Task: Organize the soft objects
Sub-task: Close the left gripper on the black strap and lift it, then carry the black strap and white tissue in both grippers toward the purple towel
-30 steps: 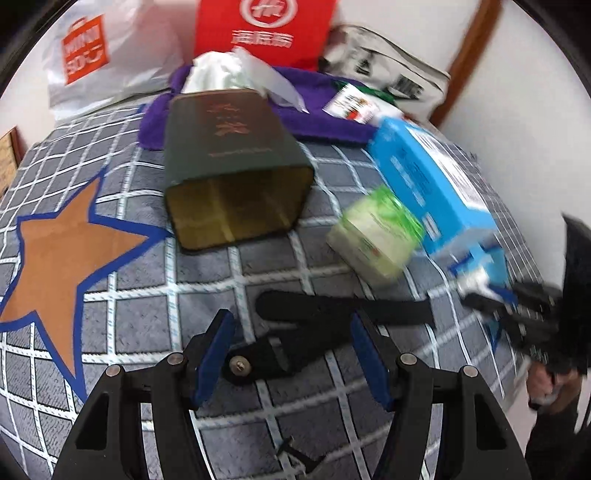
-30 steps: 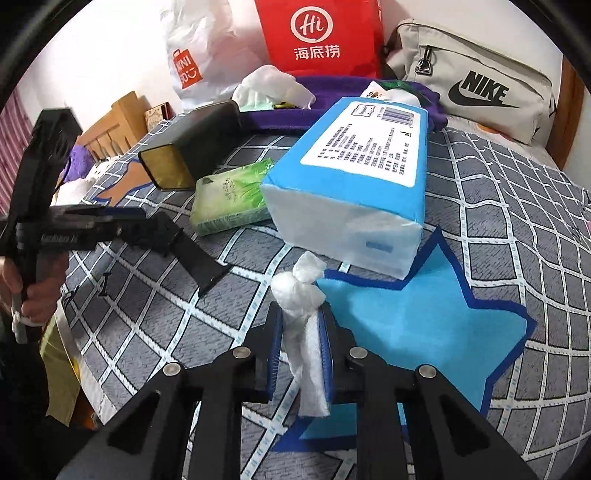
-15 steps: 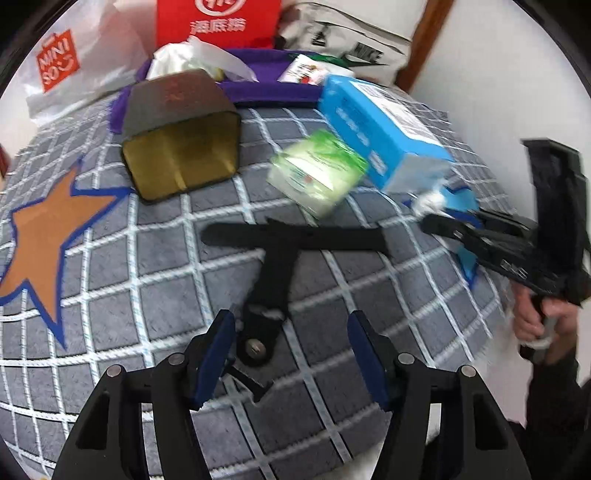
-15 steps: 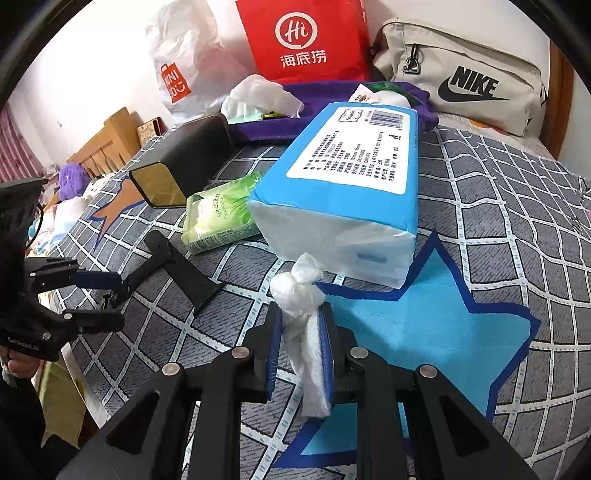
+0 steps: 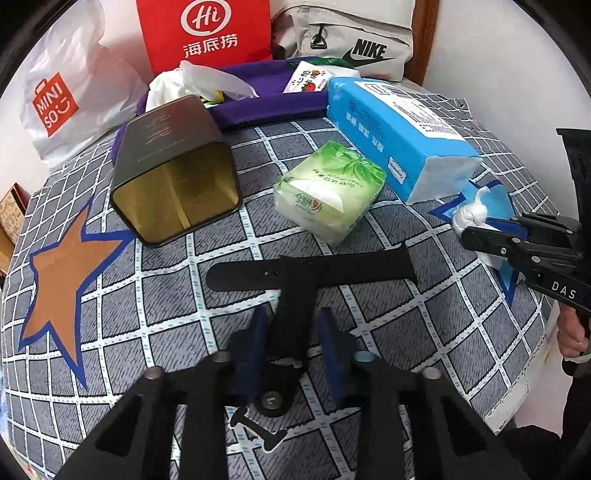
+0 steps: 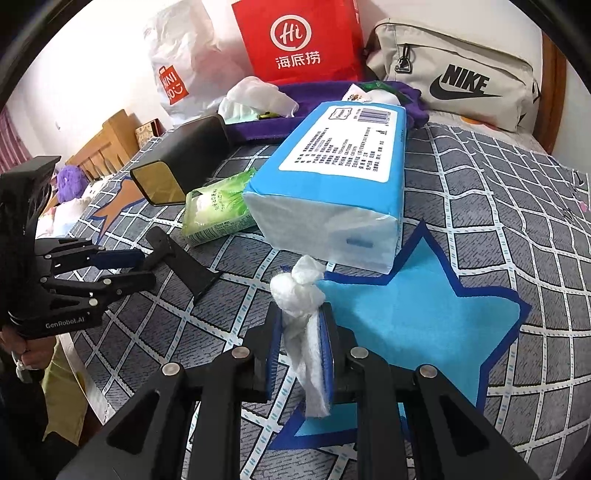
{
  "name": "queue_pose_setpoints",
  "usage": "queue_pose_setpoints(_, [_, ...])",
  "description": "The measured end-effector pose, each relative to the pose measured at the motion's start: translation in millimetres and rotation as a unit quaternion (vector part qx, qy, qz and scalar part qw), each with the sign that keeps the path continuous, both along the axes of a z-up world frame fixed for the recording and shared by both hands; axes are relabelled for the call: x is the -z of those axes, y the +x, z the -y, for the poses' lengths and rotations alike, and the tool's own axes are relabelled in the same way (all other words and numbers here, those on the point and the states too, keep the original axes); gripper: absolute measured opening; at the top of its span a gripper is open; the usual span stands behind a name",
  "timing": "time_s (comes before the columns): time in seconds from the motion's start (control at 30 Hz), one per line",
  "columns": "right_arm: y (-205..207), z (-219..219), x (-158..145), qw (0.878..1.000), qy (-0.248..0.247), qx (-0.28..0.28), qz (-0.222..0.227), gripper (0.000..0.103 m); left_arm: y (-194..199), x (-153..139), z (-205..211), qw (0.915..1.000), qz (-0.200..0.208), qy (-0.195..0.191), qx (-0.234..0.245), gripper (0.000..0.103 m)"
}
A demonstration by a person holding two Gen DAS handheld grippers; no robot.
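1. A knotted white tissue wad is pinched between the blue pads of the right gripper, its jaws drawn in tight on it; the knot sticks up above the fingertips and a loose tail hangs down below them.
2. The wad sits over the near point of a light-blue star patch on the grey checked bedspread, just in front of the large blue tissue pack.
3. A small green tissue pack lies beside the blue pack, touching or nearly touching it.
4. A black T-shaped strap piece lies flat on the bedspread; the left gripper straddles its stem, the jaws partly apart with a gap showing between each blue pad and the strap, so nothing is clamped.
5. A dark green metal tin lies on its side, open end facing the left camera, near an orange star patch.
6. Behind it are a purple cloth tray, a red paper bag, a white plastic bag and a beige Nike bag.
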State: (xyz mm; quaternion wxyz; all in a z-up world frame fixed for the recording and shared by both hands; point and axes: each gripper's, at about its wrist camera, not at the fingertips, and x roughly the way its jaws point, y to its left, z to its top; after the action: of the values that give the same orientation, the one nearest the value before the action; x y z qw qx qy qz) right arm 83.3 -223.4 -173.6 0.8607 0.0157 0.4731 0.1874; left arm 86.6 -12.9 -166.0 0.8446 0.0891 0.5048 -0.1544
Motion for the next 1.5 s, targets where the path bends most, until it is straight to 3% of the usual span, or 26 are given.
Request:
queue_pose_setpoints(0.43, [-4.9, 2.7, -13.3, 1.0, -0.003, 0.0, 0.012, 0.019, -5.2, -9.9, -14.5, 0.9984, -0.005, -0.052, -0.022, 0.02])
queue_pose_setpoints(1.5, [-2.8, -4.3, -59.2, 0.998, -0.009, -0.017, 0.053, 0.019, 1.3, -65.0, -34.2, 0.9948, 0.042, -0.081, -0.045, 0.02])
